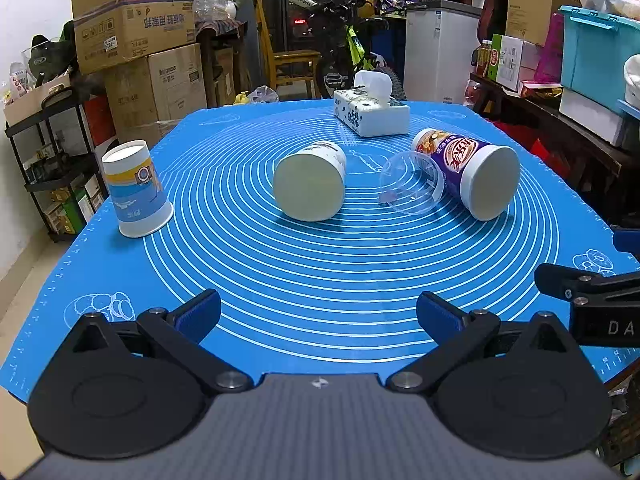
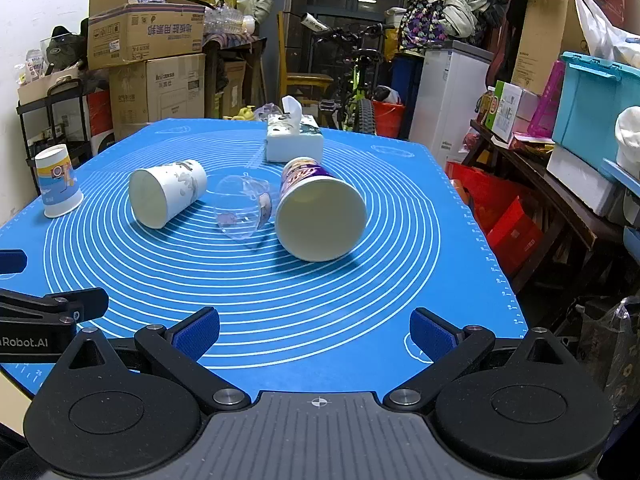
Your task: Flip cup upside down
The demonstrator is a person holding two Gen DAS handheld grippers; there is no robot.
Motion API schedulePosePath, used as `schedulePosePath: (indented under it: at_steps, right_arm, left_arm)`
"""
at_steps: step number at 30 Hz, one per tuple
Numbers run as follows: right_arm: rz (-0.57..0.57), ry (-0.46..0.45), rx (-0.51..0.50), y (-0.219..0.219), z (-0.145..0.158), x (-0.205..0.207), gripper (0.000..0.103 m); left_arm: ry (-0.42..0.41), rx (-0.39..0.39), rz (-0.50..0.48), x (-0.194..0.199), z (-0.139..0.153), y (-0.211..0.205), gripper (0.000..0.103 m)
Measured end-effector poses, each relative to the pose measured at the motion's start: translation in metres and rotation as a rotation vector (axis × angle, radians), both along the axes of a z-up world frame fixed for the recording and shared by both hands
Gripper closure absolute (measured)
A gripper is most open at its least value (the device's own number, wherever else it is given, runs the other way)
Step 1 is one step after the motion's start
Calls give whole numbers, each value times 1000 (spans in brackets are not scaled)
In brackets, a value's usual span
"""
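Note:
Several cups sit on a blue mat (image 1: 320,280). A white paper cup (image 1: 310,180) (image 2: 166,192) lies on its side mid-mat, its mouth towards me. A clear plastic cup (image 1: 410,182) (image 2: 244,206) lies on its side beside it. A purple printed cup (image 1: 468,170) (image 2: 316,208) lies on its side to the right. A blue-and-yellow cup (image 1: 136,188) (image 2: 56,186) stands upside down at the left. My left gripper (image 1: 318,316) and right gripper (image 2: 314,334) are open and empty, near the front edge, apart from all cups.
A white tissue box (image 1: 370,114) (image 2: 294,140) stands at the mat's far side. Cardboard boxes (image 1: 136,36) and a black rack (image 1: 52,160) are left of the table. A cluttered shelf with a teal bin (image 2: 592,100) runs along the right.

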State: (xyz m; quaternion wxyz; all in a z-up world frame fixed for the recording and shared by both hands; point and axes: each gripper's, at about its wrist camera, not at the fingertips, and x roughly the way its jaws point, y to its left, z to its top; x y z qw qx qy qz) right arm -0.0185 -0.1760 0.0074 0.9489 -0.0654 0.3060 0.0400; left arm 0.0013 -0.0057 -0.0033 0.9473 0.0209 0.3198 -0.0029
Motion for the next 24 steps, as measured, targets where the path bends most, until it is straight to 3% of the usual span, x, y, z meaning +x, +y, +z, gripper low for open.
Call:
schedulePosePath:
  at_steps: [15,20,24]
  right_arm:
    - [3,1,25,-6,3,7,3]
    - [2,-2,43,-13,12,19,3]
    - [5,1,66,-19,18,34,3]
  left_arm:
    - [-17,32,39,8,0,-1,0]
    - [5,-14,17,22,8,0,0]
    - [12,11,-5,45,18,-6,0]
